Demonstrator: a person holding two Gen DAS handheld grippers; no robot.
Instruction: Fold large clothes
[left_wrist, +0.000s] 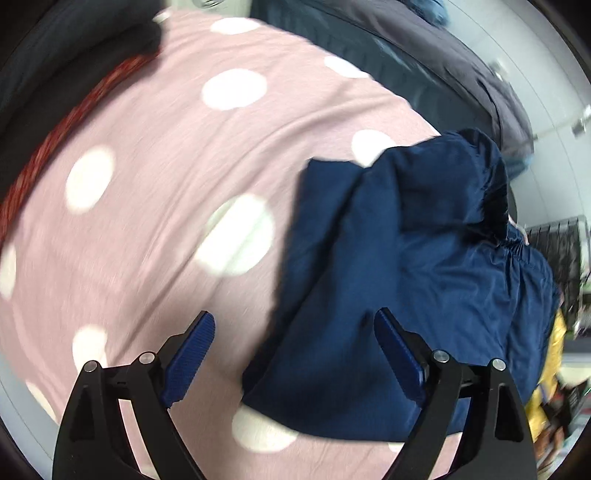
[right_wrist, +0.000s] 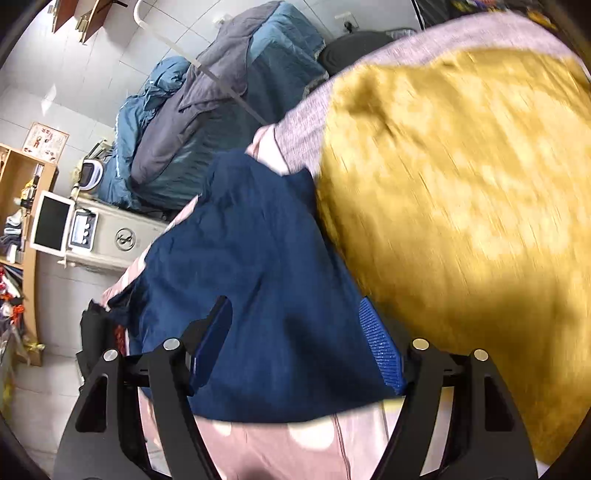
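Observation:
A navy blue garment (left_wrist: 406, 280) lies bunched and partly folded on a pink sheet with white dots (left_wrist: 166, 177); its elastic waistband shows at the upper right. My left gripper (left_wrist: 295, 328) hangs open above the garment's left edge. Its right finger is over the navy cloth and its left finger over the bare sheet, and nothing is pinched. In the right wrist view the same navy garment (right_wrist: 251, 258) spreads below my right gripper (right_wrist: 295, 314). That gripper's jaws stand wide apart over the cloth and its pads are not pressing on it.
A mustard-yellow blanket (right_wrist: 461, 203) lies right beside the garment. A grey and teal duvet pile (right_wrist: 207, 122) sits beyond the bed. A dark cloth with a red edge (left_wrist: 66, 122) borders the sheet. A white appliance (right_wrist: 122, 240) and a wooden shelf (right_wrist: 14, 206) stand by the wall.

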